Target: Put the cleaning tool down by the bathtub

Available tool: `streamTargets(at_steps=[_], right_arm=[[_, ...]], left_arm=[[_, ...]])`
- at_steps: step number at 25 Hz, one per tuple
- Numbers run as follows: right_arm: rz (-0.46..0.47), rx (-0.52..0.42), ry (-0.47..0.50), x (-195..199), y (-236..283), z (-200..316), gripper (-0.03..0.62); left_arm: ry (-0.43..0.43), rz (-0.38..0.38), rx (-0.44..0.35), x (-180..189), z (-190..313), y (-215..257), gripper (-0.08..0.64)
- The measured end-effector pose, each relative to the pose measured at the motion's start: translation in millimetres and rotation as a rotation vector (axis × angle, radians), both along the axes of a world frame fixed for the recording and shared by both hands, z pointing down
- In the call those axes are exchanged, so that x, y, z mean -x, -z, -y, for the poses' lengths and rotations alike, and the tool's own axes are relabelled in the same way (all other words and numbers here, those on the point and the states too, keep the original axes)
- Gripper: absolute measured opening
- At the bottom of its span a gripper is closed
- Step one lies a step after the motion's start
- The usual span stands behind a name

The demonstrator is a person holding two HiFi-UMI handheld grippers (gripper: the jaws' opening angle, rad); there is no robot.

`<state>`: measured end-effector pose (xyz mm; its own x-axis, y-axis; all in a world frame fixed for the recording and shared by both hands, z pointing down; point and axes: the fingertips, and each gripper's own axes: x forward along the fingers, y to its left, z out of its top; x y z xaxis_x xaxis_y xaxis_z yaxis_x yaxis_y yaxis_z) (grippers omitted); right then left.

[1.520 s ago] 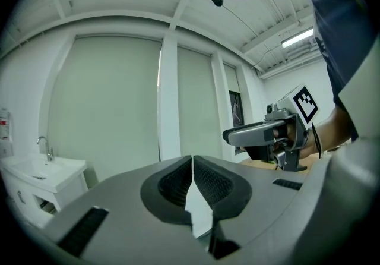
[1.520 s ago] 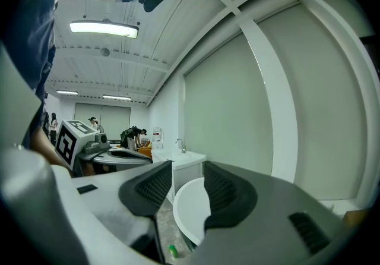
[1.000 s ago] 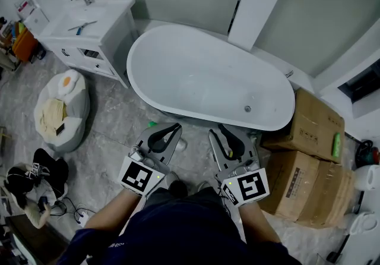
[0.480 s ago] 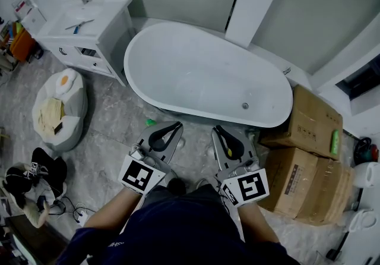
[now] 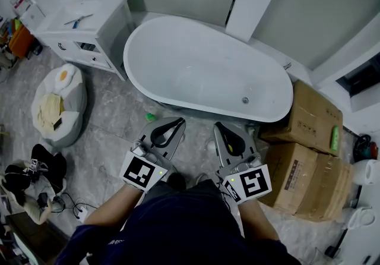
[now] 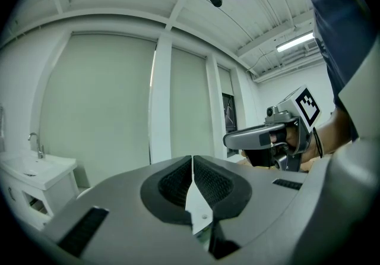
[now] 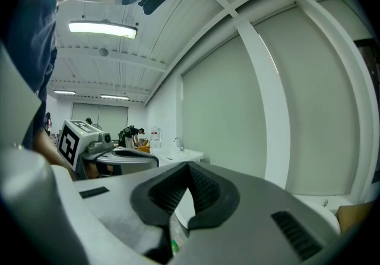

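Cleaning tool [image 5: 151,117], apparently the green piece, lies just beside the bathtub [image 5: 196,62]; left gripper [image 5: 177,121] and right gripper [image 5: 219,126] show jaws pressed together, empty, so placement appears complete.

Head view looks steeply down over the bathtub [image 5: 208,73]; both gripper views sit low, facing the wall [image 6: 107,97] behind it

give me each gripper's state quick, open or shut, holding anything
Left gripper: shut, jaws together, nothing held.
Right gripper: shut, jaws together, nothing held.
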<state>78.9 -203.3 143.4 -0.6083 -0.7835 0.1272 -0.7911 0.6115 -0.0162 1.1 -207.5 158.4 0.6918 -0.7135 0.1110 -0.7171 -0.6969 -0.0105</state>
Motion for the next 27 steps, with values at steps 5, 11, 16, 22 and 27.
streamTargets(at_steps=[5, 11, 16, 22, 27], right_arm=[[-0.016, 0.03, -0.002, 0.4, -8.4, 1.1, 0.003], [-0.02, 0.043, -0.001, 5.2, -14.1, -1.6, 0.003], [-0.024, 0.049, -0.002, 8.7, -16.1, -3.2, 0.003], [-0.028, 0.061, -0.009, 11.1, -18.1, -7.4, 0.003], [-0.035, 0.061, -0.014, 13.0, -19.4, -8.7, 0.003]], left_arm=[[-0.001, -0.003, 0.004, 1.1, -0.8, -1.6, 0.037], [-0.001, -0.005, 0.009, 5.1, -3.9, -6.4, 0.037], [-0.001, -0.01, 0.015, 8.4, -5.7, -6.8, 0.037], [-0.009, -0.01, 0.019, 12.7, -9.0, -7.4, 0.037], [-0.015, -0.009, 0.017, 16.2, -9.8, -8.3, 0.037]])
